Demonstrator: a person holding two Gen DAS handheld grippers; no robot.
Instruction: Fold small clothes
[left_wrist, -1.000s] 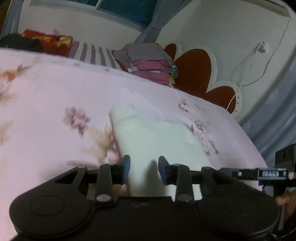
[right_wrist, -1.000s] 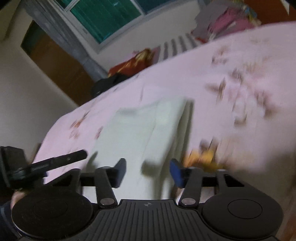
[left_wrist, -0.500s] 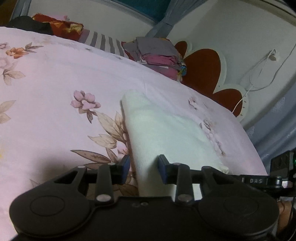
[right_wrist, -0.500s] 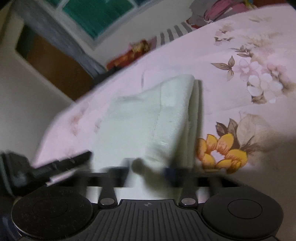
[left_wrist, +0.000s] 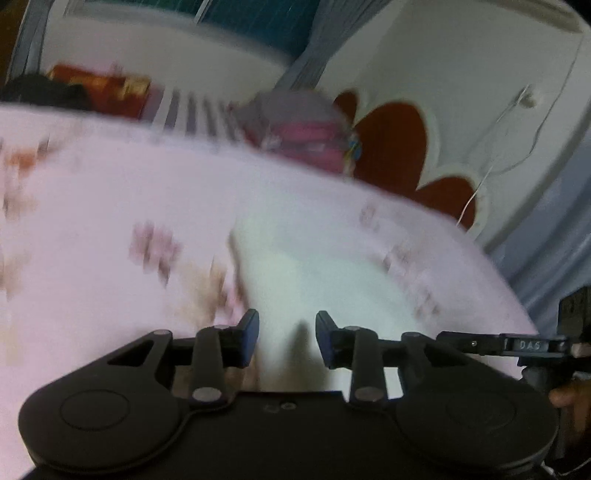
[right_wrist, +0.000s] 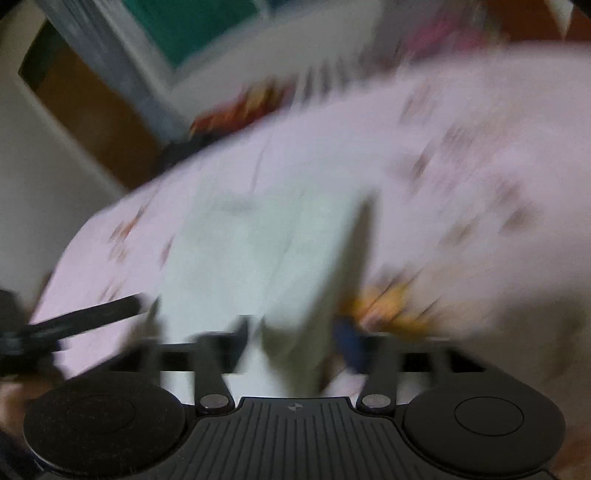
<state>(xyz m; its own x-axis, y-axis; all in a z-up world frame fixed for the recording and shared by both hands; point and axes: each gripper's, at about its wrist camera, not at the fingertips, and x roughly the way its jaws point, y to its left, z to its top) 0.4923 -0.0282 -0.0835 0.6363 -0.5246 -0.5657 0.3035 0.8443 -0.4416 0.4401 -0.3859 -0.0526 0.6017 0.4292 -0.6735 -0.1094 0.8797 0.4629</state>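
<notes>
- Pale, cream-white cloth (left_wrist: 314, 280) lies folded on the pink floral bedsheet (left_wrist: 92, 192), seen from the left wrist camera; half a second ago this view was sharp, and now it is smeared by motion.
- Left gripper (left_wrist: 287, 338) hovers over the near edge of the cloth, its blue-padded jaws parted with a clear gap and nothing pinched between them, much as they stood a second ago.
- Far behind, a stack of folded clothes (left_wrist: 303, 129) sits at the far edge of the bed in front of the red flower-shaped headboard (left_wrist: 391, 136); at the right edge, the other gripper's black bar and a fingertip (left_wrist: 565, 397) come into frame.
- Right wrist view, also heavily blurred: the cloth (right_wrist: 266, 251) stretches from the near jaws towards the far left, its doubled right edge casting a dark line on the sheet beside a yellow printed flower (right_wrist: 388, 302).
- Right gripper (right_wrist: 295, 341) is opening after a brief squeeze half a second ago; the cloth's near edge lies between the jaws, but the pads appear clear of it, so it reads as a release.
- Judged from this, a fold has just been laid down and let go. The cloth rests flat, and both claws look free for the next fold or for moving it to the stack.
</notes>
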